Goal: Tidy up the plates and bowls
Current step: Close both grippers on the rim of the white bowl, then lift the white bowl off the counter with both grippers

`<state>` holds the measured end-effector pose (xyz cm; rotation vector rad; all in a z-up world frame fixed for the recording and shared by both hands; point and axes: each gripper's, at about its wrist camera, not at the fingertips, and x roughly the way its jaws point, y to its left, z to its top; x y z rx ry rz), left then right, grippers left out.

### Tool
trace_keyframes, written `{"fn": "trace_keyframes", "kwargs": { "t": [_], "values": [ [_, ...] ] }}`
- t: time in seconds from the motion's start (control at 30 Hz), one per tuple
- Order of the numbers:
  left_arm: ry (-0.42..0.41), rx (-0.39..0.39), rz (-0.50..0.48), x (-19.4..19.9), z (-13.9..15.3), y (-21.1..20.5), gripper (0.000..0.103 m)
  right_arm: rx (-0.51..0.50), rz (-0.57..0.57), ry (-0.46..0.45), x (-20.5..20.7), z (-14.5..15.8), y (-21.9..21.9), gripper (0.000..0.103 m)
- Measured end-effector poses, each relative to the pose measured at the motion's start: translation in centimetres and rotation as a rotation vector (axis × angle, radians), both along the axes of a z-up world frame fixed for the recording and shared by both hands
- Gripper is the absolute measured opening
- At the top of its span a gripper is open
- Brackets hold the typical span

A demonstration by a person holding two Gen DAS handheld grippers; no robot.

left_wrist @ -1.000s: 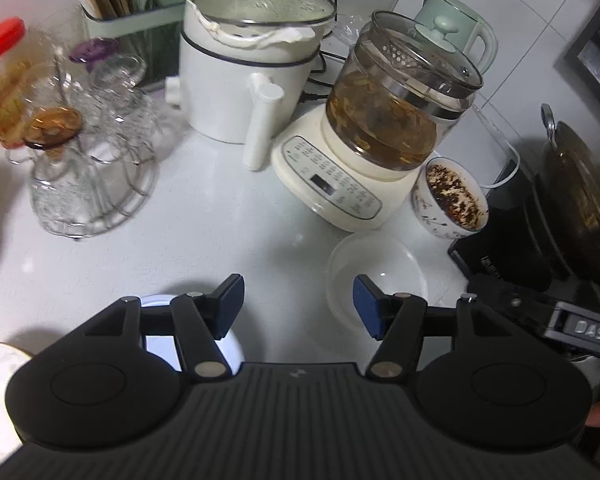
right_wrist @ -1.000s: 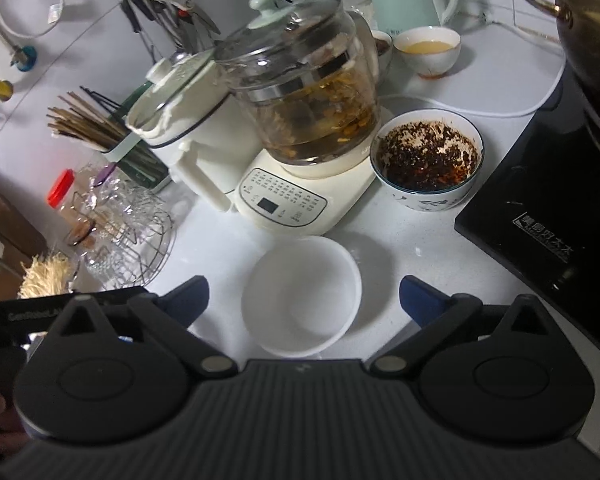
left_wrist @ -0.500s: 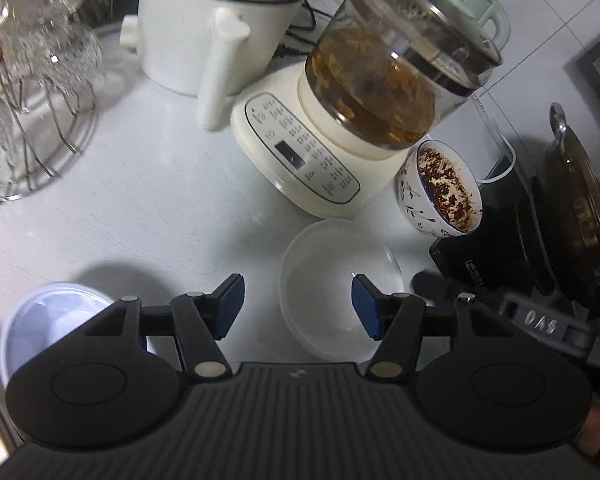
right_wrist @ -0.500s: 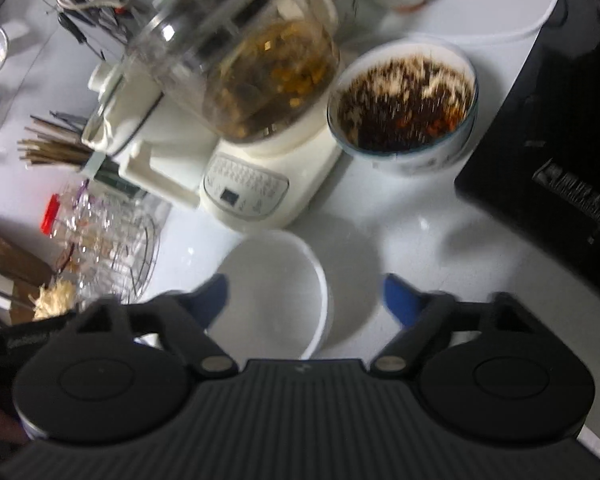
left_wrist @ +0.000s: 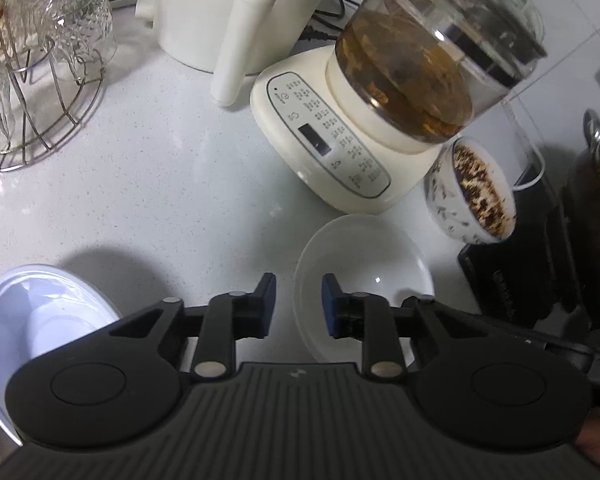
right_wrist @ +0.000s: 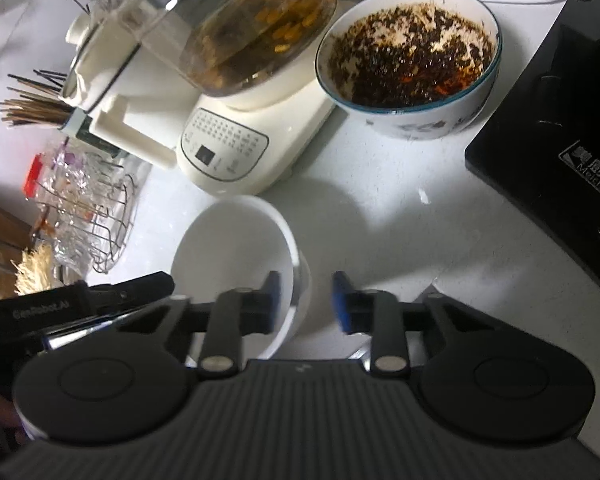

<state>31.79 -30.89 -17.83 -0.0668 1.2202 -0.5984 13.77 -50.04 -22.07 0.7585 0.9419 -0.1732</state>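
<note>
An empty white bowl (left_wrist: 364,264) sits on the white counter in front of the kettle base; it also shows in the right wrist view (right_wrist: 232,248). My left gripper (left_wrist: 296,304) straddles its left rim, one pad inside and one outside, with a gap still between them. My right gripper (right_wrist: 306,300) straddles its right rim the same way, partly closed. A second white bowl (left_wrist: 32,320) lies at the lower left of the left wrist view. A patterned bowl of dark chili sauce (right_wrist: 408,56) stands to the right, also seen in the left wrist view (left_wrist: 472,196).
A cream kettle base with a glass pot of tea (left_wrist: 384,112) stands just behind the bowl. A white cooker (left_wrist: 236,12) and a wire rack of glasses (left_wrist: 32,80) are at the back left. A black induction hob (right_wrist: 560,160) lies at the right.
Both grippers moved in and down onto the white bowl from opposite sides. Both sets of jaws have narrowed around its rim. The bowl has not visibly shifted.
</note>
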Motion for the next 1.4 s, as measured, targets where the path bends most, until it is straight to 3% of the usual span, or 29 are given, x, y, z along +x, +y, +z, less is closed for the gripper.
{"fn": "trace_keyframes", "kwargs": {
  "t": [0.2, 0.6, 0.77, 1.17, 1.4],
  "values": [
    [0.004, 0.011, -0.017, 0.0, -0.3, -0.2, 0.016, -0.001, 0.035, 0.002, 0.5, -0.1, 0.5, 0.016],
    [-0.031, 0.062, -0.085, -0.8, -0.4, -0.5, 0.007, -0.045, 0.067, -0.002, 0.0, 0.2, 1.7, 0.011],
    [-0.036, 0.044, -0.089, -1.2, 0.3, 0.0, 0.006, -0.058, 0.058, -0.014, -0.7, 0.8, 2.1, 0.011],
    [-0.089, -0.056, -0.060, -3.0, 6.7, 3.3, 0.007, -0.154, 0.050, -0.107, -2.8, 6.9, 4.9, 0.011],
    [-0.144, -0.120, -0.041, -3.9, 10.8, 6.0, 0.007, -0.158, 0.028, -0.159, -3.4, 10.1, 6.6, 0.011]
  ]
}}
